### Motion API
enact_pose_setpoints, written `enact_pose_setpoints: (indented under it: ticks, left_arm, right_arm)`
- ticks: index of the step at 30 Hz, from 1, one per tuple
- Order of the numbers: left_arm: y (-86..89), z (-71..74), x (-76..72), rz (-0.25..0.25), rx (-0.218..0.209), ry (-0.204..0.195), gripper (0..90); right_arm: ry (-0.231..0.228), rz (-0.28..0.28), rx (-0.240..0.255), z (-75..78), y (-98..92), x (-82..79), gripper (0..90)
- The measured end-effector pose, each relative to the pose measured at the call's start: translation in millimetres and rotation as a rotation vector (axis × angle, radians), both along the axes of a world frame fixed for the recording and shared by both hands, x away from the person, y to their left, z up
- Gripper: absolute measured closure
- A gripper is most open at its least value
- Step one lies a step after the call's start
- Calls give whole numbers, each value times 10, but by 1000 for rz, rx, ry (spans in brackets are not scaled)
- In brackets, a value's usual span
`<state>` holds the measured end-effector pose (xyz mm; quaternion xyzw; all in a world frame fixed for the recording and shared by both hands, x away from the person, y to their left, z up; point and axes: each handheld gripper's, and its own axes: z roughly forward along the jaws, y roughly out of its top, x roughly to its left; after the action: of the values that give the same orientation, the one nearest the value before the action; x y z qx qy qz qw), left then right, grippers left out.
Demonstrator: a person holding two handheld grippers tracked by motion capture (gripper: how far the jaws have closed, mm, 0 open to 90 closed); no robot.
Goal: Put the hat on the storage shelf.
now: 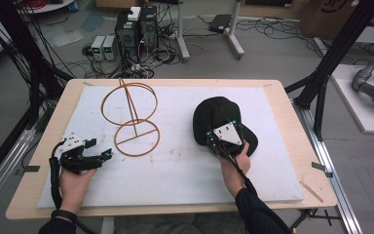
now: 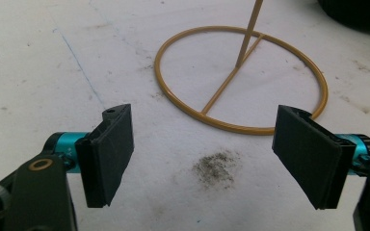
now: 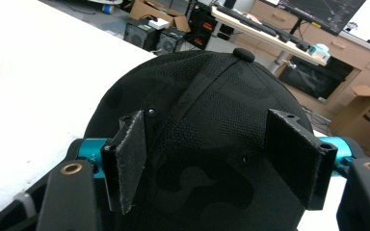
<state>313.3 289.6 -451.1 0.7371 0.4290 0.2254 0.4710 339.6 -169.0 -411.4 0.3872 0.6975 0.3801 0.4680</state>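
The right tool [image 3: 207,159], jaws spread, straddles the black cap [image 3: 207,120], probably to grasp it; the left tool [image 2: 212,154] (also spread) waits before the wire stand [image 2: 241,79].

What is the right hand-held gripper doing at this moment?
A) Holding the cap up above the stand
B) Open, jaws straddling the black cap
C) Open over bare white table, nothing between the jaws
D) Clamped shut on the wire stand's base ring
B: the right hand-held gripper has its jaws spread apart on either side of the black cap, which lies on the table.

Left claw [image 2: 203,154] jaws wide; right claw [image 3: 217,159] jaws wide.
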Motion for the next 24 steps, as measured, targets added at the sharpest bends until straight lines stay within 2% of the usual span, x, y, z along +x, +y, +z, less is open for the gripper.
enact_pose_setpoints:
  ticks: [10,14,16,21,24]
  left_arm:
    - [-2,0,-6,-4,1,-4,226]
    - [-2,0,-6,-7,0,-5,226]
    - [-2,0,-3,-8,2,-3,226]
    - [-4,0,3,-6,3,2,227]
    - [-4,0,3,-6,3,2,228]
  right_arm:
    - [7,-4,-4,29,-36,-41,341]
    - [9,6,-13,48,-62,-79,402]
    - [14,-7,-25,48,-100,-91,438]
    - [24,-22,-9,55,-182,-93,445]
    - [26,-28,-8,47,-207,-98,495]
